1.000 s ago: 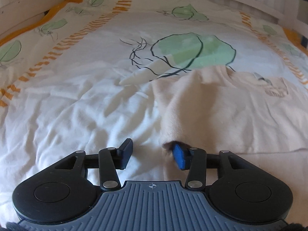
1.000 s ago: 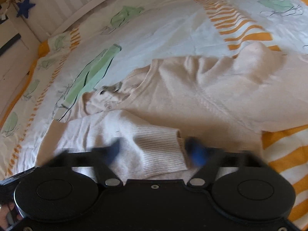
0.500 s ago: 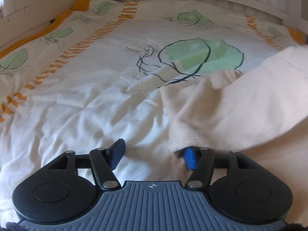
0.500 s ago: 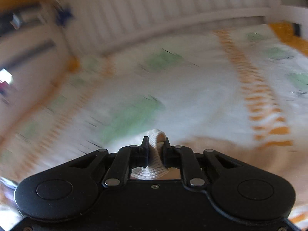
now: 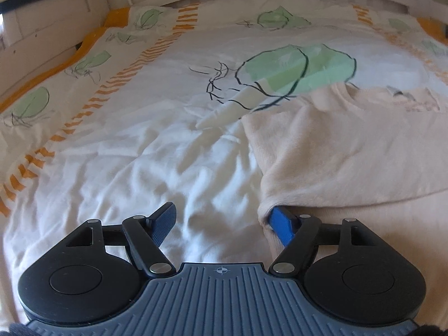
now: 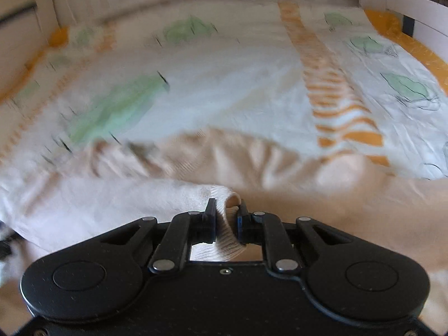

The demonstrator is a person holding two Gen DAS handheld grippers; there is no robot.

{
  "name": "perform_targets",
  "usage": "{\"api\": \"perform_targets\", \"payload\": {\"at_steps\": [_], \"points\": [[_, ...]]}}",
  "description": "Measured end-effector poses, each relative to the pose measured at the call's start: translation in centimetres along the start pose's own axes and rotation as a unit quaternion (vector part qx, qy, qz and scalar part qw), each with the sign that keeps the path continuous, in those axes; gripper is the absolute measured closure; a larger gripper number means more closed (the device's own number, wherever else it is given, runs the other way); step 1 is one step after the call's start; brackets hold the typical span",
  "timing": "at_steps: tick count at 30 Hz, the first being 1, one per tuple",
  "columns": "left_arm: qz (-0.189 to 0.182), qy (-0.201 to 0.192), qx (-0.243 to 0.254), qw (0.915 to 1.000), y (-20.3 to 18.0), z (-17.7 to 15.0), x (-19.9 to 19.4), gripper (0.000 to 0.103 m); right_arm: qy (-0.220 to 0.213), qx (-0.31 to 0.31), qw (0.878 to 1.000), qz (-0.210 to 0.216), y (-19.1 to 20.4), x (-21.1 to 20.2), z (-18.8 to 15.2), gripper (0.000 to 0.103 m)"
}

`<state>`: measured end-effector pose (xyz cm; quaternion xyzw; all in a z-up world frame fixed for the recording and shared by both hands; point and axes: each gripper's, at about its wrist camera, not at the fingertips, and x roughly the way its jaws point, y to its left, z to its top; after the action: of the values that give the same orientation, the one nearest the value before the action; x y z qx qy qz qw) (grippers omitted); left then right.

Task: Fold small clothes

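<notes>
Sensibly, the right gripper (image 6: 226, 218), fingers pinching the cream knitted sweater's ribbed cuff (image 6: 228, 231), needed a flat sleeve-lay; the left gripper (image 5: 224, 222) waited, fingers spread.

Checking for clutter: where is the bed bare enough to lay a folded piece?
Bare duvet lies left of the cream sweater, between the orange striped band and the garment edge. The sweater crowds the right side, where the right gripper clamps its ribbed cuff.

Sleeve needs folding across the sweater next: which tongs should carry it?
Right. The right tongs are already shut on the ribbed cuff of the sweater; the left tongs are open at its edge.
</notes>
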<state>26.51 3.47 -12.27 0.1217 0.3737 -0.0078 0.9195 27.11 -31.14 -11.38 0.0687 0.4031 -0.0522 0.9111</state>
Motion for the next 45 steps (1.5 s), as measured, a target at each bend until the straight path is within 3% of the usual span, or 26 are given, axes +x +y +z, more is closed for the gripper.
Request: {"api": "perform_targets", "payload": {"at_steps": [3,6,7,10,16,22,25,28,29,30,31,33,36,37,39,41,45], "points": [[0.009,0.002,0.027,0.9996,-0.5,-0.2,-0.5,0.031,0.017,0.0,1.0,0.002,-0.4,1.4,-0.5,0.081],[0.008,0.018,0.029,0.9994,-0.2,-0.4,-1.0,0.031,0.011,0.004,1.0,0.005,-0.3,1.3,-0.5,0.073],[0.007,0.024,0.028,0.9993,0.0,-0.4,-1.1,0.031,0.01,0.005,1.0,0.005,-0.3,1.2,-0.5,0.061],[0.016,0.05,0.036,0.9979,0.9,-0.4,-1.8,0.032,-0.001,0.005,1.0,0.0,-0.3,0.4,-0.7,0.04],[-0.024,0.03,-0.024,0.999,3.2,2.3,-4.6,0.032,-0.037,-0.002,0.999,-0.016,-0.6,-2.1,-1.6,0.029],[-0.056,-0.003,-0.03,0.998,0.3,5.8,-2.6,0.032,-0.031,0.001,0.999,-0.006,-0.7,-1.9,-2.3,0.029],[-0.078,0.018,-0.02,0.9966,-1.2,5.9,0.0,0.032,-0.009,0.041,0.999,0.01,-1.9,-0.6,-2.2,0.029],[-0.066,0.082,-0.001,0.9944,-2.2,4.5,3.3,0.029,0.014,0.09,0.995,0.044,-3.4,0.5,-1.6,0.029],[-0.074,0.071,-0.015,0.9946,-1.9,3.8,3.5,0.027,0.015,0.096,0.994,0.052,-3.6,0.7,-1.3,0.032],[-0.078,0.063,-0.034,0.9944,-1.5,3.4,3.5,0.025,0.013,0.097,0.993,0.061,-3.6,0.8,-0.9,0.051],[-0.081,0.064,-0.043,0.9937,-1.1,3.3,3.5,0.025,0.013,0.089,0.994,0.07,-3.4,0.9,-0.5,0.089],[-0.084,0.065,-0.046,0.9933,-1.0,3.2,3.3,0.025,-0.016,0.057,0.995,0.075,-2.5,0.1,0.3,0.086],[-0.083,0.061,-0.042,0.9938,-1.2,2.9,3.3,0.024,-0.109,0.005,0.991,0.072,-1.2,-2.5,-0.3,0.085],[-0.082,0.059,-0.043,0.994,-1.3,2.8,3.3,0.024,-0.114,-0.001,0.992,0.055,-1.0,-2.4,-0.7,0.078],[-0.076,0.055,-0.04,0.9948,-1.6,2.5,3.3,0.023,-0.056,-0.011,0.998,-0.018,-1.2,-0.1,-1.4,0.052],[-0.073,0.055,-0.041,0.995,-1.3,3.1,3.1,0.022,-0.028,-0.005,0.998,-0.049,-1.9,0.9,-1.9,0.051],[-0.072,0.054,-0.045,0.9949,-1.2,3.0,3.0,0.021,-0.048,0.029,0.997,-0.047,-3.7,-1.4,-2.5,0.04]]}}
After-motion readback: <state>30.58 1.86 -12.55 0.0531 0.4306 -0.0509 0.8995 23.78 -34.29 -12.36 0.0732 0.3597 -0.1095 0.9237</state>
